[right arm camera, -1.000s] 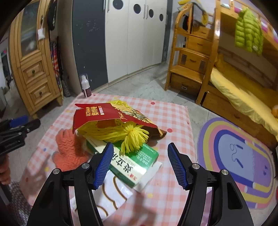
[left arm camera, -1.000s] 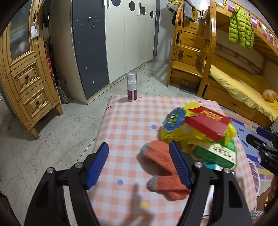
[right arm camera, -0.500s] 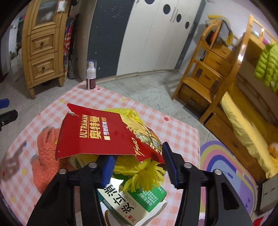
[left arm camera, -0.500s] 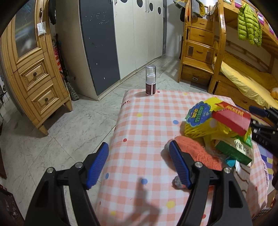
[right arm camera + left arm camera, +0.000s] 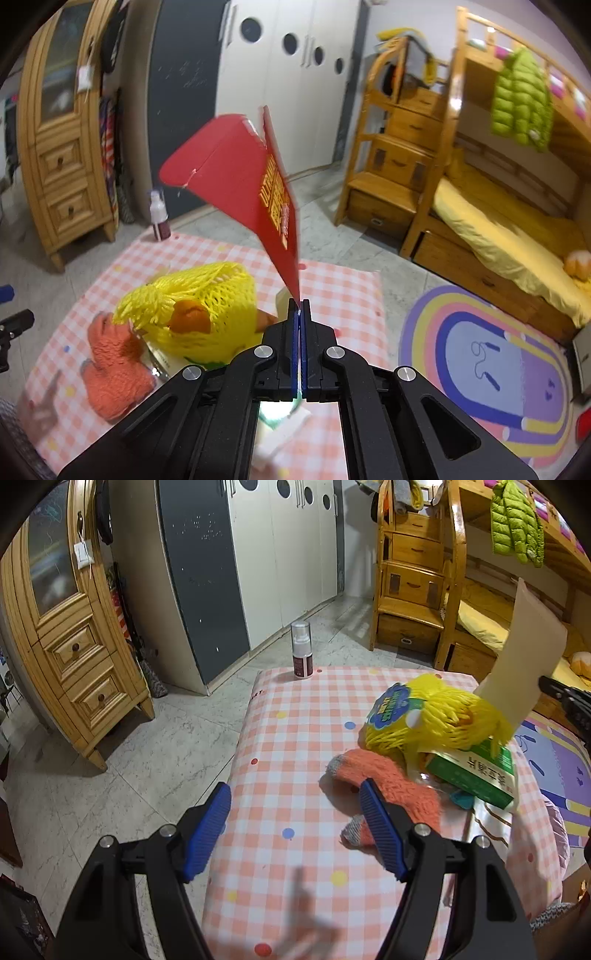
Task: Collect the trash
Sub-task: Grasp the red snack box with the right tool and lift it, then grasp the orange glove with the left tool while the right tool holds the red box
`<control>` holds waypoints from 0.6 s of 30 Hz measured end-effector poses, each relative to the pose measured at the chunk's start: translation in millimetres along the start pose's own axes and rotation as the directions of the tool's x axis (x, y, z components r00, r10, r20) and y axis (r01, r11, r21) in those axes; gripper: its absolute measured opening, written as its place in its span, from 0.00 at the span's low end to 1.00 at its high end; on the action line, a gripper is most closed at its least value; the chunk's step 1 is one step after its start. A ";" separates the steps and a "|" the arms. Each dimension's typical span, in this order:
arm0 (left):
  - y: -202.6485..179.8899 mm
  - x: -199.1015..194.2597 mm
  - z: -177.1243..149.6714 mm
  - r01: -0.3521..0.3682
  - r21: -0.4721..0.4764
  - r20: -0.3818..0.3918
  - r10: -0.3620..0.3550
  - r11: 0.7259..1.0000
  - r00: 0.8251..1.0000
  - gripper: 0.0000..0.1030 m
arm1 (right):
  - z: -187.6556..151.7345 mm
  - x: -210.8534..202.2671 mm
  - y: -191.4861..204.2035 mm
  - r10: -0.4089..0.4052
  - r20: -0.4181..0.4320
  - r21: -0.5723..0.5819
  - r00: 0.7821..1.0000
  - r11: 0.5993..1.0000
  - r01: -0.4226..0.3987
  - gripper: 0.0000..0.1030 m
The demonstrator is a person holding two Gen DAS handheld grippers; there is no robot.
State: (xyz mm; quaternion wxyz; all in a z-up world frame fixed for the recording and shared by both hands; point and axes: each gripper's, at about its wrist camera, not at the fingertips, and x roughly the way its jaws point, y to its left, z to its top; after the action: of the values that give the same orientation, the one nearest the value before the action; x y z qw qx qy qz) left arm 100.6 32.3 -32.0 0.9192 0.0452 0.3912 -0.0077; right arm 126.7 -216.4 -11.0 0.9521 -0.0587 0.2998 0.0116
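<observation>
desk: pink-and-white checked cloth-covered desk (image 5: 295,746); the trash pile sits on its right side as the left wrist view shows it
pile: yellow mesh net bag with a blue label (image 5: 428,716) on top of a green printed carton (image 5: 476,775), touching a fuzzy orange knit glove (image 5: 391,790) on the cloth
red pack: flat red cardboard package with yellow lettering (image 5: 251,184); lifted clear of the pile, standing on edge, blurred; left view shows only its pale back face (image 5: 524,657)
right hand-held gripper (image 5: 299,308): pressed together on the red pack's lower corner, card pinched between the blue pads
left hand-held gripper (image 5: 295,827): spread wide, nothing between the pads, hovering over bare cloth just beside the orange glove
bottle: small white pump bottle with dark label (image 5: 301,650) at the far desk edge, well apart from the pile; looks like not trash
step: first item picked, carry-off phase, my read
next: needs a bin or bag; none visible in either view. Thin corner pinch, pack could swing or slip, so move smoothly
then: net bag and carton left to collect
</observation>
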 end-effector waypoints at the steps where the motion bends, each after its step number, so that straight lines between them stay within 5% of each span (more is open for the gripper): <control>1: -0.5 -3.3 -1.0 0.003 0.001 0.004 -0.003 1.000 1.000 0.68 | -2.2 -11.5 -3.9 -0.003 0.010 0.018 1.000 1.000 0.002 0.00; 18: -51.3 16.6 -34.6 0.119 0.086 -0.046 -0.116 0.989 0.992 0.72 | -63.3 -101.3 -31.2 0.057 -0.032 0.278 0.998 0.960 -0.046 0.00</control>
State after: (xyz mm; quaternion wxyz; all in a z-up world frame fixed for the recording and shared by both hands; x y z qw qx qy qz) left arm 84.8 -15.4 -71.8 0.9060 0.0627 0.4113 -0.0782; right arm 9.4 -253.5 -1.3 0.9442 0.0827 0.3188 -0.0069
